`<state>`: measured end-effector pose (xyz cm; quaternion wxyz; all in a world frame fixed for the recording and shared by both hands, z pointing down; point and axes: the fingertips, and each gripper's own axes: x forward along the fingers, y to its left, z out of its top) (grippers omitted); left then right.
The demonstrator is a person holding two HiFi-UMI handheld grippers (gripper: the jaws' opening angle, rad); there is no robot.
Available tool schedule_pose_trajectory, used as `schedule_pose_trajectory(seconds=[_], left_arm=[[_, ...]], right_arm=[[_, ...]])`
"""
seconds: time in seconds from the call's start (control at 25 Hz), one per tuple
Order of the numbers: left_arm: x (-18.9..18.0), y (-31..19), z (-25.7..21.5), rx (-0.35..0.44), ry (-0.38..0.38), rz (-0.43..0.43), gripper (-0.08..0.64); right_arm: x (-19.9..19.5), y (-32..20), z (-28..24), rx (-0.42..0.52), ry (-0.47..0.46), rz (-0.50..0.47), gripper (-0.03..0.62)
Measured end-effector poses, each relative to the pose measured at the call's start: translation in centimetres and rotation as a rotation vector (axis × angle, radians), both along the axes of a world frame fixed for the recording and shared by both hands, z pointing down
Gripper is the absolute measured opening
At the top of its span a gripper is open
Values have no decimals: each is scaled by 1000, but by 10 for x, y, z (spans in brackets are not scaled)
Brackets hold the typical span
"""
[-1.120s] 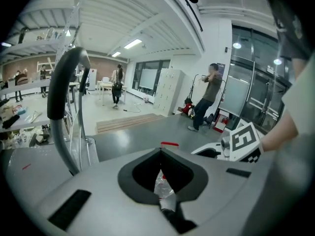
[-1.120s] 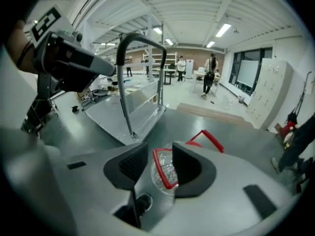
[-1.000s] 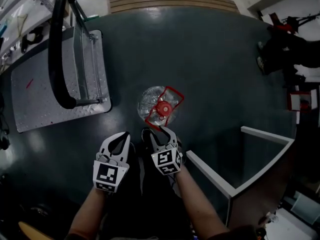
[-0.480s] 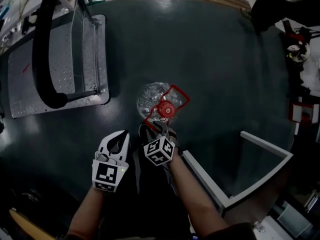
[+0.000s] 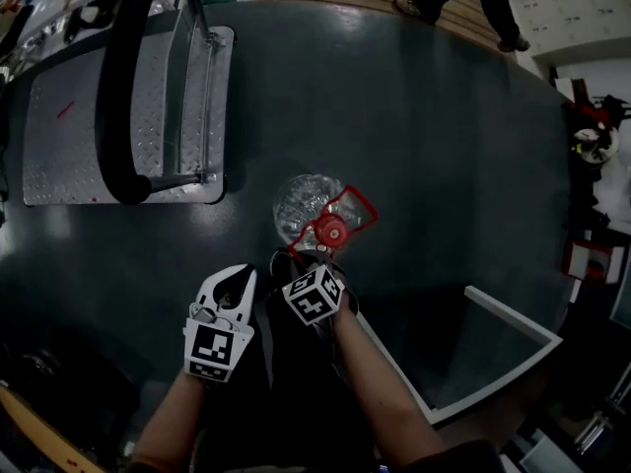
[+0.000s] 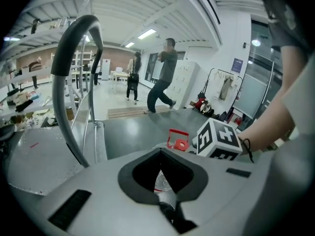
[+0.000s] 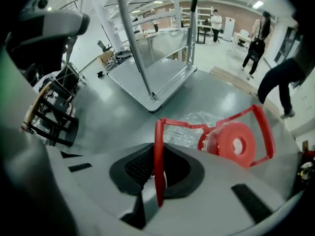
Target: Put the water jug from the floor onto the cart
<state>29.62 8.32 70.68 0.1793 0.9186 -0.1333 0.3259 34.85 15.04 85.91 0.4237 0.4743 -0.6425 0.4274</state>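
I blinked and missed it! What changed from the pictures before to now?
The right tongs tipped down to the water jug and have just been closing; now they pinch its red handle. The jug stays on the floor; the left tongs stay shut and empty.

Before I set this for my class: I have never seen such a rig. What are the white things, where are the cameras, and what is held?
The white things are tools: a person holds a hand-held gripper in each hand. One picture comes from a camera on the person's head, looking steeply down; the other two come from cameras riding on the grippers. On the dark floor stands a clear water jug with a red cap, near a metal cart. The right hand-held gripper has just been closing, and the jug's red handle is pinched between its jaws. The left hand-held gripper is shut and empty.
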Motion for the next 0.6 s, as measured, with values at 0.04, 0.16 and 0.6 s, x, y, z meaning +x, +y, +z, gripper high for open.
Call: schedule_pose_trajectory(seconds=[0.04,0.16,0.6], left_arm=[[0,1,-2,1,0,-11,8],[-3,-3,-9,5,6,-44,7],[-23,-2,-59,37,57,-135,7]], right_arm=[[1,1,-3,-3,-16,8,21],[4,0,-11,-15,-52,4,23],[-19,20,-99,-8,-212,-7,23]])
